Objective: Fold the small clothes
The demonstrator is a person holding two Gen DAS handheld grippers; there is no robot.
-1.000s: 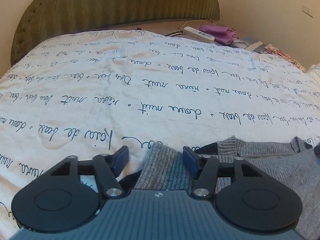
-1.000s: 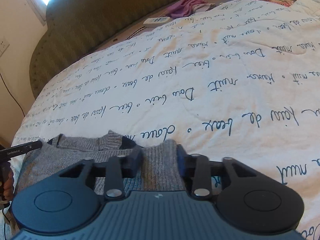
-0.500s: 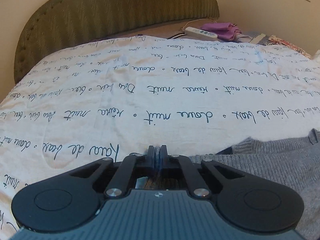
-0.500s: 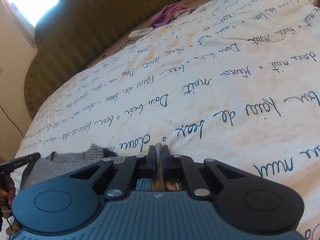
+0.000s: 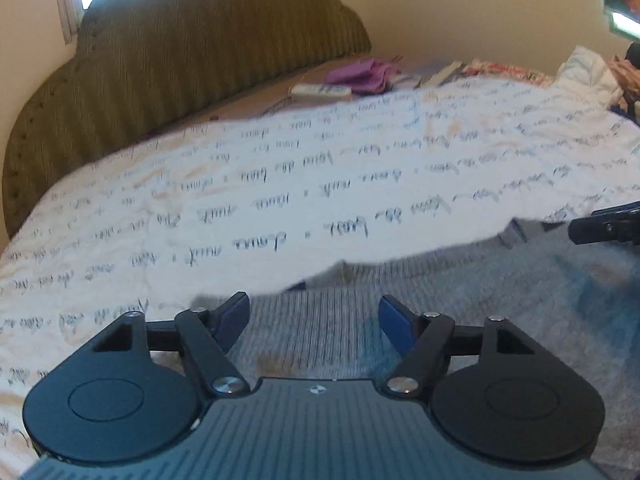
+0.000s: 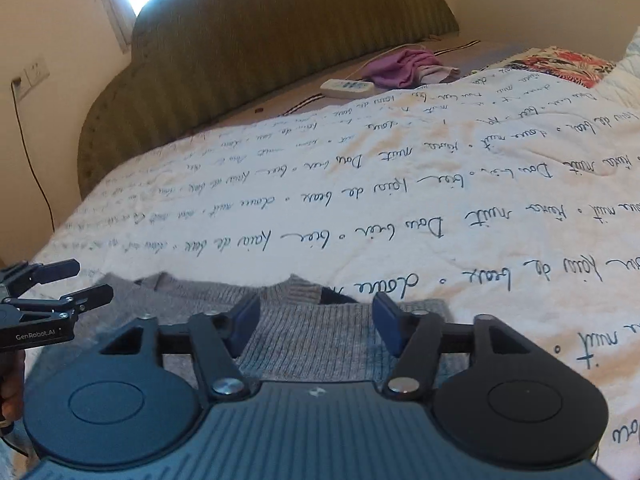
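We are opening both the left gripper and right gripper, nothing pinched; the grey sweater is lying low in frame on the bed, soft, light, floppy — best pinched at edges.

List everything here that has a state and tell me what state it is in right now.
Left gripper: jaws opening, nothing pinched, above the sweater.
Right gripper: jaws opening, nothing pinched, above the sweater.
Grey sweater: released, lying on the bedspread, collar toward the headboard.
Bedspread: spread out, lightly wrinkled.
Purple cloth: crumpled near the headboard.
Power strip: lying flat; on or off cannot be told.
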